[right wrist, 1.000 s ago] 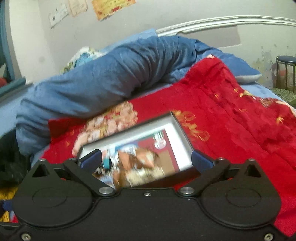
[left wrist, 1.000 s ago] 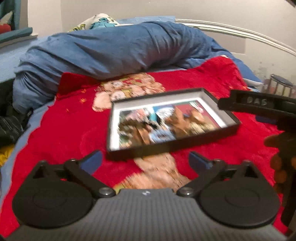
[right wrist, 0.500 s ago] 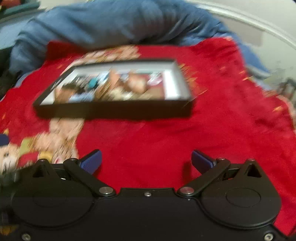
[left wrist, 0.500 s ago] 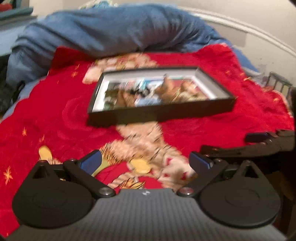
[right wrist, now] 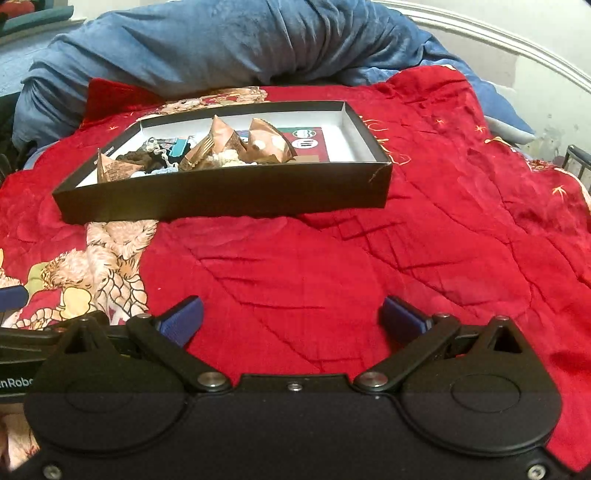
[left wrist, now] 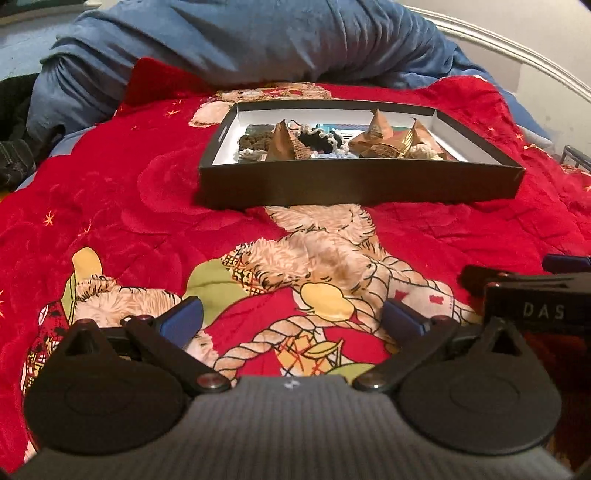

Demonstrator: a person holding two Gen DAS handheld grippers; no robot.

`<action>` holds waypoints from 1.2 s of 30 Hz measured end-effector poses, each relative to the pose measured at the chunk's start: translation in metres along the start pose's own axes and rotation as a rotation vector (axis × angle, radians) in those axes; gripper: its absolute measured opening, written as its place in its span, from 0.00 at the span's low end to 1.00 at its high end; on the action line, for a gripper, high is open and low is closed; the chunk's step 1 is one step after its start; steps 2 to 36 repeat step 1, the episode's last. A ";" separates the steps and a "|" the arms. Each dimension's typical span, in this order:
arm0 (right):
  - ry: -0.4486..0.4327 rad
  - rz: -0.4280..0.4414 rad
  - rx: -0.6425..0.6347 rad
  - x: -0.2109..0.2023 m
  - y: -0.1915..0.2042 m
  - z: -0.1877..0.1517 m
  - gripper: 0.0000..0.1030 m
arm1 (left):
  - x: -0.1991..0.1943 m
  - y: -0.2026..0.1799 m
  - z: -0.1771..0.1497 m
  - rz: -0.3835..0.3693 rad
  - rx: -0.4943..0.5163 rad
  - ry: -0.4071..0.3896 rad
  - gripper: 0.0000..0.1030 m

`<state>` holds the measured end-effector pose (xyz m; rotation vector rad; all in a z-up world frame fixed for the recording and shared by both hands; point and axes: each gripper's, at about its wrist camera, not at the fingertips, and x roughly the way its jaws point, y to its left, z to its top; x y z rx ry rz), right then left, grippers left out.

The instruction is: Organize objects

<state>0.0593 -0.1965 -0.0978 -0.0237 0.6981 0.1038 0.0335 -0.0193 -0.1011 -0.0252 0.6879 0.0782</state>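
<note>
A shallow black cardboard box with a white inside (left wrist: 360,184) lies flat on a red plush blanket with a printed teddy bear picture (left wrist: 122,206), and this box is the landmark here. Inside the box there are several brown pyramid-shaped snack packets (right wrist: 225,142), some dark and pale crocheted pieces (left wrist: 317,142) and a dark red printed card (right wrist: 308,142) against its right part. Behind the box a rolled blue duvet (left wrist: 236,40) lies across the bed, and behind it a white curved bed frame (right wrist: 491,33) is visible.

The left hand-held gripper (left wrist: 291,319) is in front of the box, well apart from it, above the printed bear. Its blue fingertips (left wrist: 181,321) stand wide apart and there is nothing between them. The box is straight ahead of it, a little to the right.

The right hand-held gripper (right wrist: 291,319) is also in front of the box, well apart, above plain red blanket. Its jaws are spread wide and empty too. From this hand-held gripper the box lies ahead and to the left. In the left wrist view, part of the right hand-held gripper shows at the right edge, just beside the left one.
</note>
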 end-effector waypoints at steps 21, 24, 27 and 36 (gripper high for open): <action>-0.003 -0.006 -0.006 0.000 0.001 0.000 1.00 | 0.001 0.000 -0.001 0.000 -0.001 -0.002 1.00; -0.003 -0.006 -0.006 0.000 0.001 0.000 1.00 | 0.001 0.000 -0.001 0.000 -0.001 -0.002 1.00; -0.003 -0.006 -0.006 0.000 0.001 0.000 1.00 | 0.001 0.000 -0.001 0.000 -0.001 -0.002 1.00; -0.003 -0.006 -0.006 0.000 0.001 0.000 1.00 | 0.001 0.000 -0.001 0.000 -0.001 -0.002 1.00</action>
